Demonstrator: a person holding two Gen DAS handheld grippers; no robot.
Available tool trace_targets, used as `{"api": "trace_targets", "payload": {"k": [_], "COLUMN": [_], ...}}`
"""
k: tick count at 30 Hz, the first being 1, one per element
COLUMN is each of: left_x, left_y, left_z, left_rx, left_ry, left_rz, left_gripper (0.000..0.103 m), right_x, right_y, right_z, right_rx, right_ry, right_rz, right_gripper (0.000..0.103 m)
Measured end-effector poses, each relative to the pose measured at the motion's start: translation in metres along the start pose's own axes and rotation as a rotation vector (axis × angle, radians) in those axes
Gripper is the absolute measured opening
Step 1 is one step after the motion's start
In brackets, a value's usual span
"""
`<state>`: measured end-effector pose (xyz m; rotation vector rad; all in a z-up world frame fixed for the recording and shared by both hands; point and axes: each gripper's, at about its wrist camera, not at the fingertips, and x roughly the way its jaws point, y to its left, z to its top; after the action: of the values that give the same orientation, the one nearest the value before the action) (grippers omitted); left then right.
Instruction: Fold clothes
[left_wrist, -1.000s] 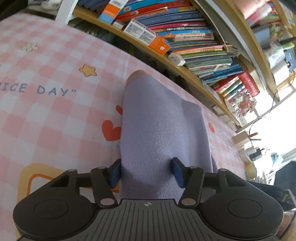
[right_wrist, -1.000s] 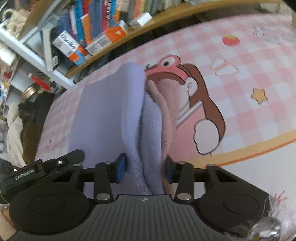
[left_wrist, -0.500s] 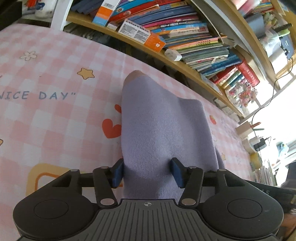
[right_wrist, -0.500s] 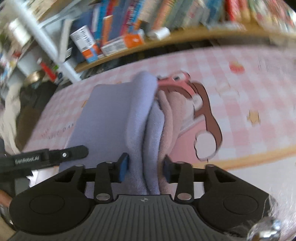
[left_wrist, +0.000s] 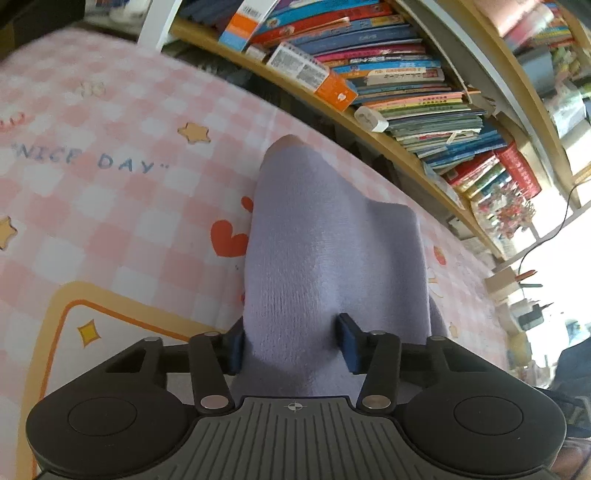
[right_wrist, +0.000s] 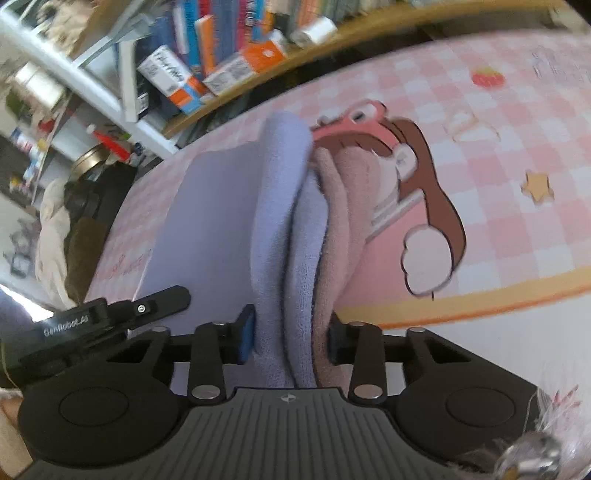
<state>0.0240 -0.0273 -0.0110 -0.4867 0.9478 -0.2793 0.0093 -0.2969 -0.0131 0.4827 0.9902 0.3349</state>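
Note:
A folded lavender garment (left_wrist: 325, 251) with a dusty-pink inner layer (right_wrist: 340, 206) lies on a pink checked sheet (left_wrist: 110, 229). My left gripper (left_wrist: 293, 341) is shut on one end of the thick fold, blue pads pressing both sides. My right gripper (right_wrist: 290, 338) is shut on the other end, clamping lavender (right_wrist: 273, 206) and pink layers together. The left gripper's body (right_wrist: 110, 314) shows at the lower left of the right wrist view. The fabric under both grippers is hidden.
A wooden shelf (left_wrist: 406, 155) packed with books (left_wrist: 388, 70) runs along the far edge of the sheet. A cartoon print (right_wrist: 424, 206) and an orange border (right_wrist: 480, 299) mark the sheet. Clutter and a dark bag (right_wrist: 85, 206) stand at the left.
Both grippers stay clamped on the garment. The views have shifted and blurred slightly as the bundle moved a little over the sheet.

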Motion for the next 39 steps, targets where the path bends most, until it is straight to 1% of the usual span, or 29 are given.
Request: {"api": "trace_targets", "payload": {"k": [2,5,11,17,22,25,30,32,39], "left_x": [-0.006,-0.018,-0.038,-0.053,-0.059,-0.060,-0.061,-0.063,-0.060], "left_y": [-0.007,-0.015,-0.032,-0.039,-0.037,-0.030,-0.005,0.007,0.054], "left_z": [-0.001,-0.003,-0.003,0.002,0.012,0.023,0.049,0.059,0.096], "left_rx": [0.014,0.027,0.068,0.094,0.115,0.127,0.145,0.156,0.142], "left_ry": [-0.022,-0.055,-0.105,-0.144,-0.168,-0.177,-0.174,-0.175,-0.167], "left_rz": [0.019,0.031,0.041,0.028,-0.008,-0.035,-0.085,-0.097,-0.139], "left_gripper": [0.046,0.046,0.046,0.045,0.045,0.045,0.045,0.045,0.045], "right_x": [-0.009,-0.019,-0.034,-0.048,-0.054,-0.053,-0.041,-0.032,0.009], "right_y": [0.010,0.019,0.025,0.038,0.051,0.060,0.086,0.098,0.141], "right_z": [0.001,0.001,0.000,0.002,0.007,0.013,0.023,0.026,0.041], "right_rx": [-0.068,-0.125,-0.154,-0.195,-0.214,-0.216,-0.214,-0.216,-0.238], "right_ry": [-0.029,-0.050,-0.077,-0.136,-0.180,-0.201,-0.235,-0.241,-0.252], "right_rz": [0.014,0.027,0.057,0.071,0.059,0.048,0.020,0.011,-0.031], "right_gripper": [0.030,0.029,0.029,0.029,0.029,0.029,0.029,0.029,0.029]}}
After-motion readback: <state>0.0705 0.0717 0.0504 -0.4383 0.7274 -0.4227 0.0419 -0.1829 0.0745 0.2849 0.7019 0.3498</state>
